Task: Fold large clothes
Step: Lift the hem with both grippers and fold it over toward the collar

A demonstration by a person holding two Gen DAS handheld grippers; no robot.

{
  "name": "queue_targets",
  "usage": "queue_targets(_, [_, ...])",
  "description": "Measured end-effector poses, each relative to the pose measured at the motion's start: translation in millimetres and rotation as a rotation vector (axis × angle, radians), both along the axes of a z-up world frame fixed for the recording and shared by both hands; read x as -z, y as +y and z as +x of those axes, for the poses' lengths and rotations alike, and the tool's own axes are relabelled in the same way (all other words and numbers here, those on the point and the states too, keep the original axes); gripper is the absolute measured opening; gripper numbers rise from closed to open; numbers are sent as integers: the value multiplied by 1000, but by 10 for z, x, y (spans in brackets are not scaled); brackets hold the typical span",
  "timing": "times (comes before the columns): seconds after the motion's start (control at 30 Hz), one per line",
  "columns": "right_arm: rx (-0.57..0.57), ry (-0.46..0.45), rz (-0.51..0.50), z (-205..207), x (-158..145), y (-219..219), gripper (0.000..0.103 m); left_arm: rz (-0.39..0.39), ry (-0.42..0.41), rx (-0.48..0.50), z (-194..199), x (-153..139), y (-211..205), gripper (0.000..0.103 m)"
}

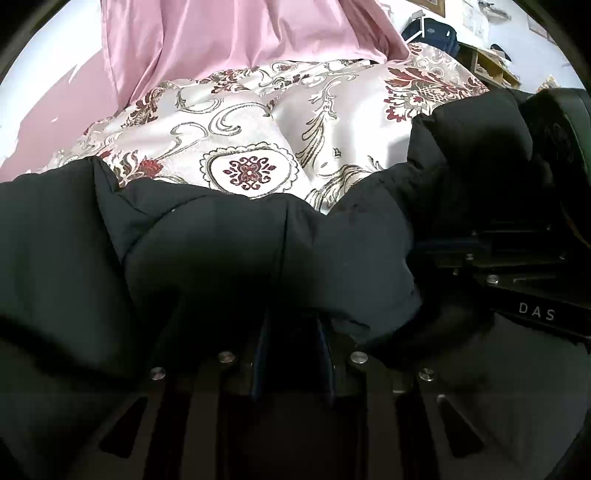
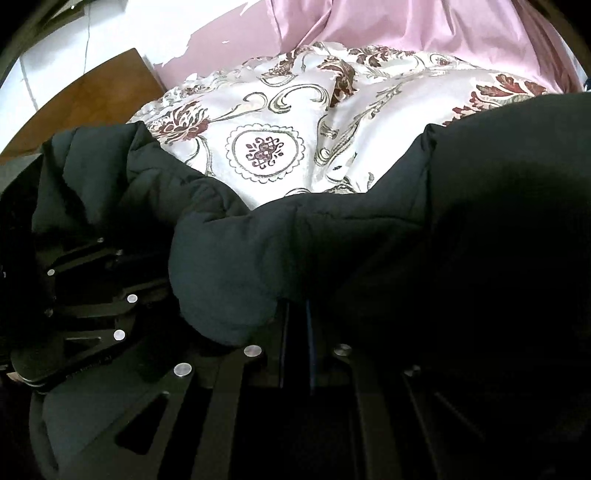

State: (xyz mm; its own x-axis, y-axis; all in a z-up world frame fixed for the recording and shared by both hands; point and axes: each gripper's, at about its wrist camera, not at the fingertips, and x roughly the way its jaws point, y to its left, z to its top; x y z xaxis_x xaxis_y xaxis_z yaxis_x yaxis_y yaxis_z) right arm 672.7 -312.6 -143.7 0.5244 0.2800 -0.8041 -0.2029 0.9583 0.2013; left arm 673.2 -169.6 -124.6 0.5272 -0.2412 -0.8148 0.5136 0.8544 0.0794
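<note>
My left wrist camera sits low behind its own fingers, looking forward and slightly down, so close that the puffy black padded jacket [image 1: 221, 240] fills the lower half of its view. Past the jacket it faces the cream satin quilt with dark red floral medallions [image 1: 251, 122] and the pink satin curtain [image 1: 229, 33]. At its right edge I see the right gripper [image 1: 517, 251], just beside it. My right wrist camera is set the same way, equally near the jacket [image 2: 369, 240], with the left gripper [image 2: 92, 295] at its left edge. Both views share the quilt [image 2: 295, 110], one round medallion, and the curtain [image 2: 424, 22].
</note>
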Motion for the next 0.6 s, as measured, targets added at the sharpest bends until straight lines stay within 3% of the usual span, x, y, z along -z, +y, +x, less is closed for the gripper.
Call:
queue_targets(0.17, [-10, -32, 45, -88, -86, -34, 7, 1, -67, -8, -152, -75, 20, 23])
queue_targets(0.33, [-1, -102, 103, -299, -222, -104, 29, -113, -54, -50, -281, -160, 178, 28])
queue_targets(0.43, [45, -128, 101, -441, -284, -179, 30, -179, -24, -89, -363, -184, 288, 35])
queue_targets(0.6, [158, -211, 35, -696, -518, -277, 33, -311, -26, -153, -662, -326, 530, 60])
